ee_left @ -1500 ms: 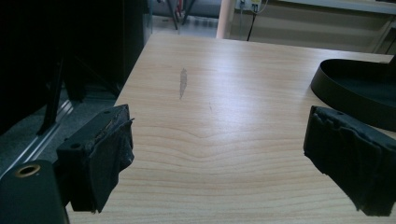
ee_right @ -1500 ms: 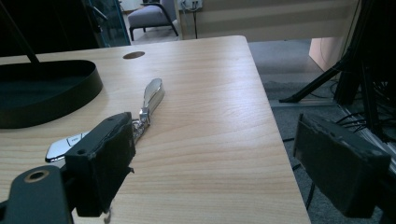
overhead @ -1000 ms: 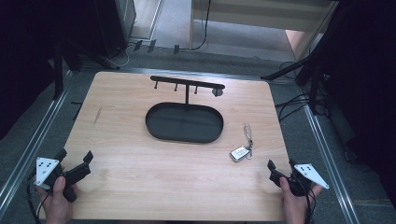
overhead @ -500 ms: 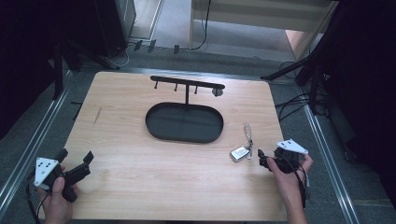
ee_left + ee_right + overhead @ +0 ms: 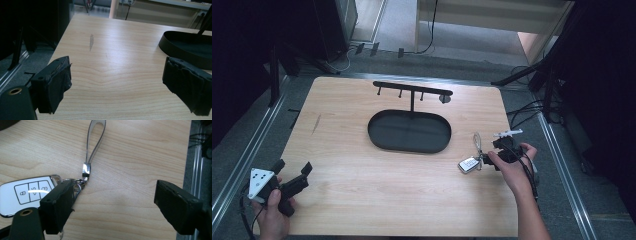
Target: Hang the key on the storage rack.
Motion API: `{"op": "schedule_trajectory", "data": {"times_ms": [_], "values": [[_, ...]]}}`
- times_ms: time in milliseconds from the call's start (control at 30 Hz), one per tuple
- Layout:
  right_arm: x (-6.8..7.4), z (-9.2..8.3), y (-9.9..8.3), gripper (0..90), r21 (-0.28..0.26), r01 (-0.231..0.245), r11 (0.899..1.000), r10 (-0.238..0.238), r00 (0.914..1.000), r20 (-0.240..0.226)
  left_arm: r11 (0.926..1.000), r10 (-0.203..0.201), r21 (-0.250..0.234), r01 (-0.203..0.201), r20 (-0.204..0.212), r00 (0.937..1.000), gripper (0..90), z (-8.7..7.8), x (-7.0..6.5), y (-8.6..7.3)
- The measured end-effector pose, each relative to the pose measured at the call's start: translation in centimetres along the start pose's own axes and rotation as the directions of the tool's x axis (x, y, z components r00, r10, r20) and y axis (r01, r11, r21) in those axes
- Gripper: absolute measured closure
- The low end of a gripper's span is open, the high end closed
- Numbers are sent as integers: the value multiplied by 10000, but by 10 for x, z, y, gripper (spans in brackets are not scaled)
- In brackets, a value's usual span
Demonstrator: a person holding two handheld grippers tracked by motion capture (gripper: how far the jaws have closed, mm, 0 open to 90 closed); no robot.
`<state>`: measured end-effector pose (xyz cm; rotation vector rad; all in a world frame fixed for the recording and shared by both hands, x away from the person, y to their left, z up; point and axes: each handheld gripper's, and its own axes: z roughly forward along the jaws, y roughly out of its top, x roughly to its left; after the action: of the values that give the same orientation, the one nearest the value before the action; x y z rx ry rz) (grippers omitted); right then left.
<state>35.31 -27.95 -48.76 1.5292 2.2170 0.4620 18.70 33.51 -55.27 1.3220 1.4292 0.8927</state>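
A white car key fob (image 5: 468, 165) (image 5: 23, 194) with a metal ring and a looped strap (image 5: 477, 141) (image 5: 94, 141) lies on the wooden table's right side. My right gripper (image 5: 487, 160) (image 5: 113, 205) is open right beside it; its left jaw covers the fob's ring end, and the strap stretches away ahead. My left gripper (image 5: 292, 172) (image 5: 116, 82) is open over the table's near left corner, with only bare wood between its jaws. A black oval tray (image 5: 409, 131) (image 5: 186, 47) with a hook rack (image 5: 412, 90) stands at mid table.
The rack's bar carries several small pegs and a round knob (image 5: 444, 98) at its right end. A grey scuff (image 5: 316, 124) (image 5: 91, 41) marks the left part of the wood. Metal rails run along both sides of the table, and cables (image 5: 524, 107) lie on the floor to the right.
My right gripper has moved from the near right corner forward and left to the key fob. The left gripper has stayed in place.
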Motion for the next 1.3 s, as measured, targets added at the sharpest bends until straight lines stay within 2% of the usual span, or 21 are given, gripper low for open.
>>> {"op": "schedule_trajectory", "data": {"times_ms": [100,267,400,533,667,800,833,967,1033,1100,1233,1267,1300], "values": [[-1,4,9,192,615,-43,9981,47,10000,-61,10000,11,23,-11,5,10000,86,0,0,0],[2,10,24,244,1508,-211,9883,249,9994,-234,10000,12,56,-12,38,10000,86,0,0,0],[9,13,35,338,1825,-493,9820,519,9986,-94,10000,-55,52,54,56,10000,86,1,0,0],[13,18,41,497,2022,-646,9772,663,9978,-14,10000,-69,64,69,87,9999,86,1,1,0],[14,26,43,574,2366,-765,9686,856,9959,-282,9999,-100,59,100,90,9999,86,1,1,0],[14,31,44,599,2496,-849,9646,994,9940,-461,9999,-130,76,129,116,9998,86,1,1,0],[14,34,44,630,2611,-918,9609,1149,9906,-746,9999,-118,103,117,134,9998,86,1,2,1],[17,39,43,745,2672,-893,9595,1152,9899,-827,9999,-148,92,147,137,9998,86,1,2,0],[19,39,43,819,2558,-899,9626,1123,9909,-744,9998,-156,79,155,159,9998,86,1,2,0],[22,38,43,830,2481,-1035,9632,1237,9900,-673,9998,-167,82,166,172,9997,87,1,2,0],[24,34,42,831,1866,-769,9794,838,9960,-294,9998,-153,87,151,165,9997,88,1,2,0],[24,34,42,831,1866,-769,9794,838,9960,-294,9998,-153,87,151,165,9997,89,1,2,0],[23,28,43,831,1243,-1065,9865,1085,9941,-88,9999,-138,90,137,161,9998,89,1,2,0]]}}
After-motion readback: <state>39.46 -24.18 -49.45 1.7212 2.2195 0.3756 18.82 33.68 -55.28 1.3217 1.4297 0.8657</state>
